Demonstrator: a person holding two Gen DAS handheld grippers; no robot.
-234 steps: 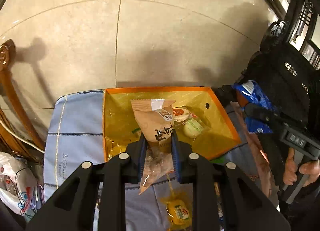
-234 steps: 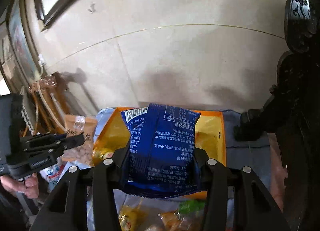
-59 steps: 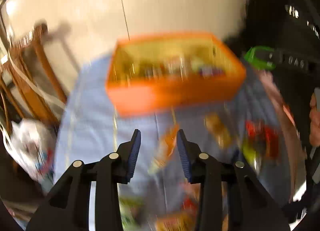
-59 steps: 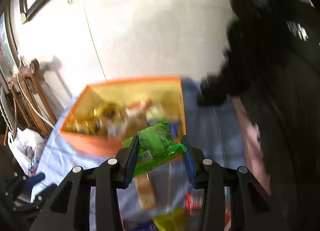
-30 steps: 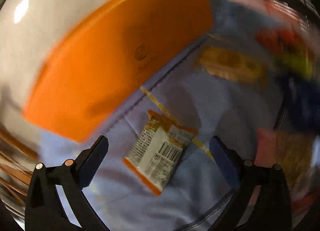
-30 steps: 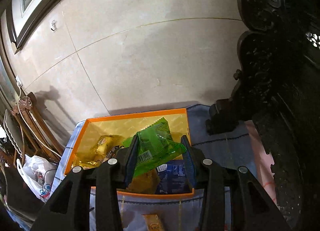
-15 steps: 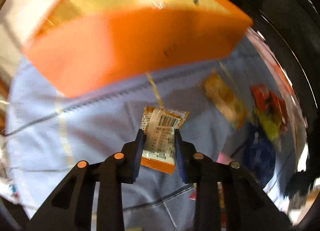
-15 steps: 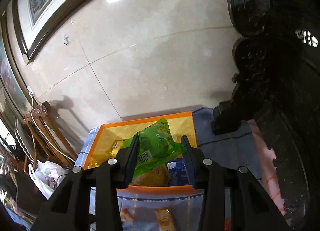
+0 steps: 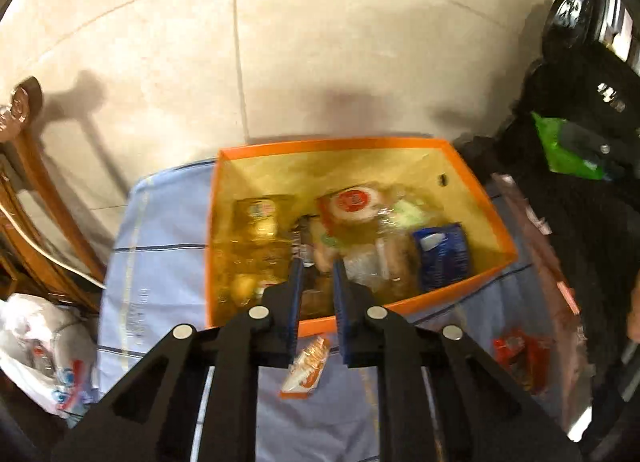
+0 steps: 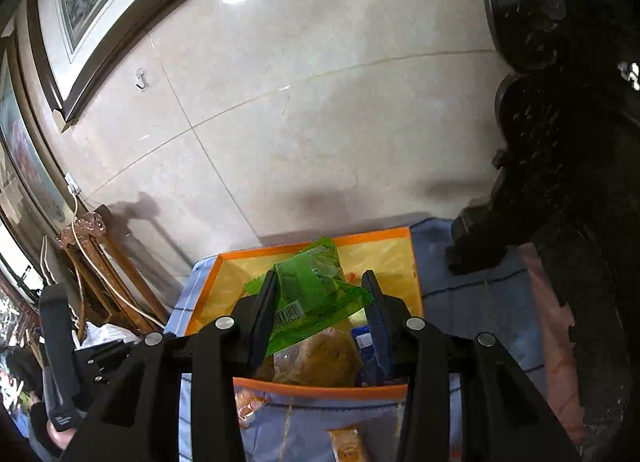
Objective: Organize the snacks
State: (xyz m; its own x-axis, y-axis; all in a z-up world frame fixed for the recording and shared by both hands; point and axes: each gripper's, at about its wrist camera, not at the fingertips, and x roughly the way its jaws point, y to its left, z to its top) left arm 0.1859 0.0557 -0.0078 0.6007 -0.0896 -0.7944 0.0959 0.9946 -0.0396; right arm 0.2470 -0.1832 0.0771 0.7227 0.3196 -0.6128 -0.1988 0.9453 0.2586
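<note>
An orange box (image 9: 494,230) with a gold lining stands on a blue cloth (image 9: 156,246) and holds several snack packets. My left gripper (image 9: 316,274) hangs over the box's near edge with its jaws nearly closed and nothing between the tips. A small orange-and-white packet (image 9: 306,368) shows below the jaws, near the cloth. My right gripper (image 10: 318,290) is shut on a green snack packet (image 10: 312,298) and holds it above the orange box (image 10: 384,236). The same green packet (image 9: 568,150) shows at the right of the left wrist view.
A red packet (image 9: 520,354) lies on the cloth right of the box, and a yellow packet (image 10: 348,444) lies in front of it. Dark carved furniture (image 10: 560,182) stands to the right. A wooden stand (image 9: 40,198) and a white plastic bag (image 9: 36,350) are on the left.
My left gripper rose from the cloth to over the box, and the orange-and-white packet it was closing on now shows below its jaws. My right gripper kept the green packet above the box.
</note>
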